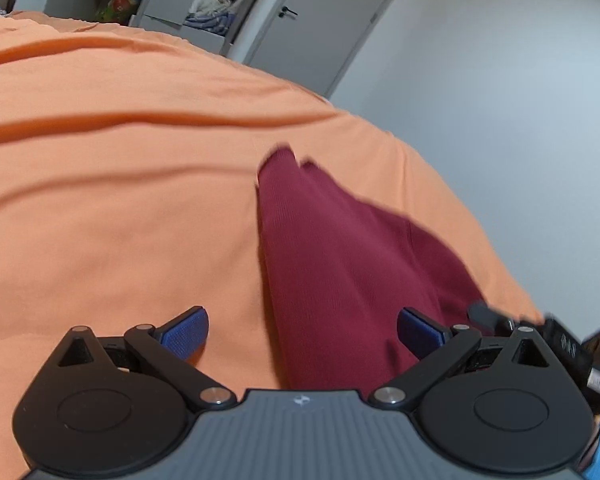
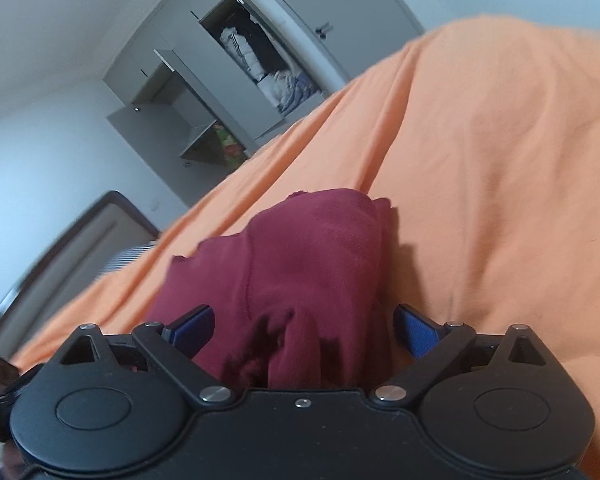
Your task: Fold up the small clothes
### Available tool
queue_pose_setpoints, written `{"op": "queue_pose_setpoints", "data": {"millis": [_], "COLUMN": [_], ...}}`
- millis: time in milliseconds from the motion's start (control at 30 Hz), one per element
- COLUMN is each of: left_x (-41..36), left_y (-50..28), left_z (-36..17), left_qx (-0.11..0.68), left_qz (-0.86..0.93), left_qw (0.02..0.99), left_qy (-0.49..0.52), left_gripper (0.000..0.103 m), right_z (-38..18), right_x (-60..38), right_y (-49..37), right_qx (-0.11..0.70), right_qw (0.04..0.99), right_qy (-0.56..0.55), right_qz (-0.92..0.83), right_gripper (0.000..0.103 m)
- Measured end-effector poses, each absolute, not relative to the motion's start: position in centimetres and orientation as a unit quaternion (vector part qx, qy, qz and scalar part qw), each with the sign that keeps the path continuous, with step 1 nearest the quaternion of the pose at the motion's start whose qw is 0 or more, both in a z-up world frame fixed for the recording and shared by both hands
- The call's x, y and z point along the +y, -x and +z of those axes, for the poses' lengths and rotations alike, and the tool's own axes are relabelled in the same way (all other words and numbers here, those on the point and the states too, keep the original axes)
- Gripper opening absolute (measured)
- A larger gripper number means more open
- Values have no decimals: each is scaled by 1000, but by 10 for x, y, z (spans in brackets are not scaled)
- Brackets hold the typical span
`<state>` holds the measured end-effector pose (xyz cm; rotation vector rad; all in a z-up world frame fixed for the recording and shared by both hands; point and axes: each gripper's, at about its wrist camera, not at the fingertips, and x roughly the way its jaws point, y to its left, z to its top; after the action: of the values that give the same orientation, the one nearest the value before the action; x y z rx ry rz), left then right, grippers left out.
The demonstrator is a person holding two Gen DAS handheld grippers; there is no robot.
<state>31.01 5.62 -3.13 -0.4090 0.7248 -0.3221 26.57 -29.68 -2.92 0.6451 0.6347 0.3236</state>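
Observation:
A dark red ribbed garment (image 1: 332, 248) lies bunched on the orange bedsheet (image 1: 120, 184). In the left wrist view it runs from the bed's middle down between my left gripper's (image 1: 302, 332) blue pads (image 1: 188, 334), which stand wide apart and open. In the right wrist view the same dark red garment (image 2: 300, 272) sits crumpled right in front of my right gripper (image 2: 305, 330), also open, its blue pads (image 2: 418, 332) on either side of the cloth without pinching it. The other gripper's black body (image 1: 564, 344) shows at the right edge of the left wrist view.
The orange bedsheet (image 2: 500, 184) has long wrinkles and drops off at the bed's edge. Beyond stand a grey wardrobe (image 2: 220, 92) with doors ajar and clothes inside, a grey door (image 1: 320, 20), white walls, and a dark headboard (image 2: 60, 248).

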Motion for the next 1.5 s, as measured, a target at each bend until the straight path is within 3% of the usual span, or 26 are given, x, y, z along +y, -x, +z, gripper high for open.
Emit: {"op": "queue_pose_setpoints", "data": {"millis": [133,267,367,433,600,700,800,1200,1500], "left_x": [55,46,39,36,30,29,28,59,106], "left_y": [-335,-337,-331,-330,-330,-328,-323,-304,-305], "left_z": [-29,-34,-31,-28,-16,-6,7,58,67], "left_qx": [384,404,404,409,415,411,403,343,333], "left_qz": [-176,-178,-170,-168,-163,-164,-172,-148,-90], "left_qw": [882,873,879,880,881,883,889,921,931], "left_qy": [209,205,186,175,158,153,136,109,118], "left_gripper": [102,101,93,76,48,35,31,29,29], "right_z": [-33,-31,-30,-27,-12,0,15,54,49], "right_x": [-303,-301,-302,-300,-284,-276,-265,-208,-146], "right_y": [-276,-271,-266,-264,-258,-252,-246,-253,-284], "right_qx": [330,334,333,332,322,304,288,239,255], "right_qw": [878,886,886,887,901,912,921,930,923], "right_qy": [-311,-289,-292,-289,-257,-235,-214,-188,-175], "right_qz": [154,144,140,138,134,142,155,205,228], "right_gripper": [89,66,55,49,35,33,32,32,32]}}
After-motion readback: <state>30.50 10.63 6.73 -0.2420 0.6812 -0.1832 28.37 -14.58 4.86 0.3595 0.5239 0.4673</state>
